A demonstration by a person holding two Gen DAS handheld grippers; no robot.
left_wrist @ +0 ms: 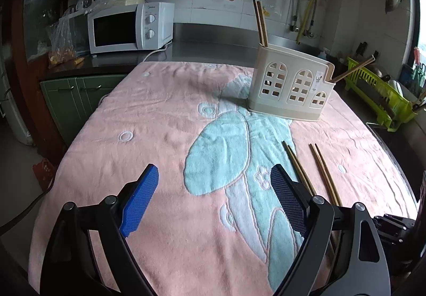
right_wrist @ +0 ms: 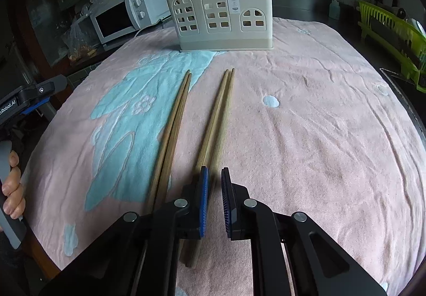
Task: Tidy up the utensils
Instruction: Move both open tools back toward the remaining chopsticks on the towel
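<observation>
My right hand-held gripper [right_wrist: 215, 202], low in the frame, is nearly closed around the right pair of wooden chopsticks [right_wrist: 217, 120] lying on the pink towel-covered tabletop [right_wrist: 319, 136]. The second pair [right_wrist: 174, 130] lies just left; the cream plastic utensil holder [right_wrist: 223, 21] stands at top centre. My left hand-held gripper [left_wrist: 214, 197] hangs wide open, empty.

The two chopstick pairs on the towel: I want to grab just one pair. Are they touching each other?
Apart. The right wrist view shows pink towel between the left pair and the right pair along their visible length.
</observation>
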